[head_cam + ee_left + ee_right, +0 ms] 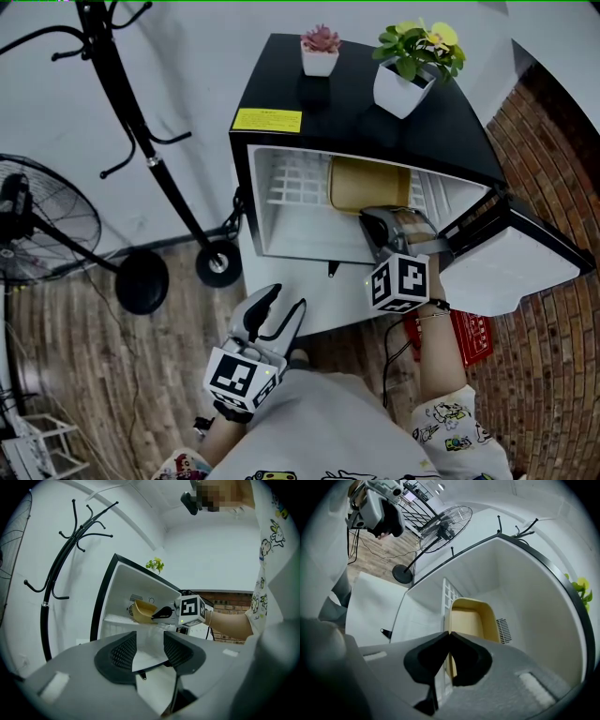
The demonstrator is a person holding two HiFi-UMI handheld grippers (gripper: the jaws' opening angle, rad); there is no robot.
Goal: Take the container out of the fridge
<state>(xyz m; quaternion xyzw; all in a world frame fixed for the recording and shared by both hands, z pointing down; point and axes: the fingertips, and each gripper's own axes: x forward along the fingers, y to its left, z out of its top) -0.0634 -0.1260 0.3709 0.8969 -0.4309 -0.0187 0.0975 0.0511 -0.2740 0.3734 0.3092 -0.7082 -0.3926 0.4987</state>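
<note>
Fridge (267, 211) door (511, 253) is swung wide to the right, so access is clear. Container (366, 183) is not out yet. It's the yellow tub on the wire shelf (295, 183), toward the back and right of centre, open side up.

Right gripper (389, 223) is reached in over the front edge and angled a bit down. In its own view the jaws are closed tip to tip, and the tub's near wall runs straight into the pinch. I read that as clamped on the thin rim, which explains the near-zero gap. An edge grip makes sense, since the tub looks too wide to span and only the front rim is reachable past the shelf lip.

Left gripper (149, 651) is held low and level in front of the fridge, well clear of it. Its jaws are wide apart with nothing between them. It looks parked, possibly to support the tub once it clears the shelf.

Step in hand: grasp looks made, pull-out not started.

Risks:
- A one-sided rim pinch could let the tub tip or twist as it slides.
- It could snag on the shelf wires.

The two potted plants (412, 61) on top aren't in the way.
</note>
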